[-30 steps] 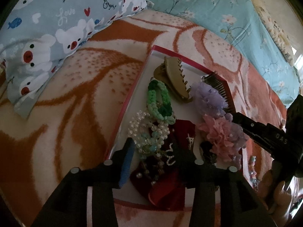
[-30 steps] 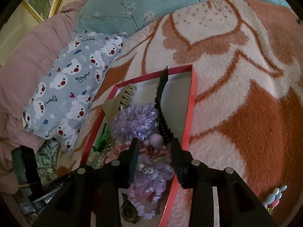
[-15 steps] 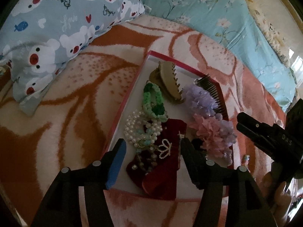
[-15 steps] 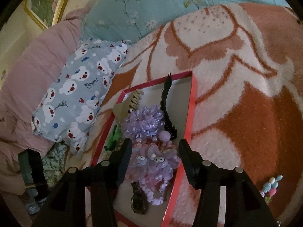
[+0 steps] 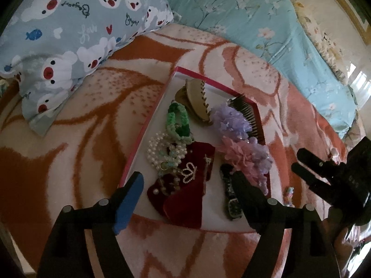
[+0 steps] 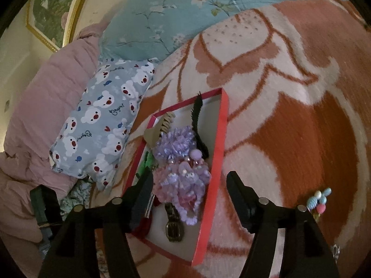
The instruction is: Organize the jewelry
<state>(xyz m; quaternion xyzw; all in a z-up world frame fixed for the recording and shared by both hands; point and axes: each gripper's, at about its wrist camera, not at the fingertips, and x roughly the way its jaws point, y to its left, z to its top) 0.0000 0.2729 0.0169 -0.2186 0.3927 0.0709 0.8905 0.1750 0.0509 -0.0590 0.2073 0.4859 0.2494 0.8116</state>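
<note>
A red-rimmed tray (image 5: pixel 148 120) (image 6: pixel 219 139) lies on the blanket. It holds a tan claw clip (image 5: pixel 197 102), a green scrunchie (image 5: pixel 177 122), pearl bracelets (image 5: pixel 162 150), dark red velvet pouches (image 5: pixel 185 197), purple (image 5: pixel 231 120) and pink (image 5: pixel 241 153) flower scrunchies, a dark comb (image 5: pixel 249 115) and a watch (image 5: pixel 231 203) (image 6: pixel 174 228). My left gripper (image 5: pixel 187 197) is open and empty above the tray's near end. My right gripper (image 6: pixel 190 197) is open and empty above the purple scrunchies (image 6: pixel 185 185). A pastel bead trinket (image 6: pixel 318 200) (image 5: pixel 288 194) lies on the blanket outside the tray.
An orange-and-white blanket (image 5: pixel 69 162) covers the bed. A bear-print pillow (image 5: pixel 69 23) (image 6: pixel 102 127) lies left of the tray. A teal floral quilt (image 5: pixel 255 23) lies behind it. A pink duvet (image 6: pixel 34 115) and a framed picture (image 6: pixel 53 7) are at far left.
Both grippers have opened wider and pulled back from the tray. The purple scrunchie that sat between my right fingers now lies in the tray.
</note>
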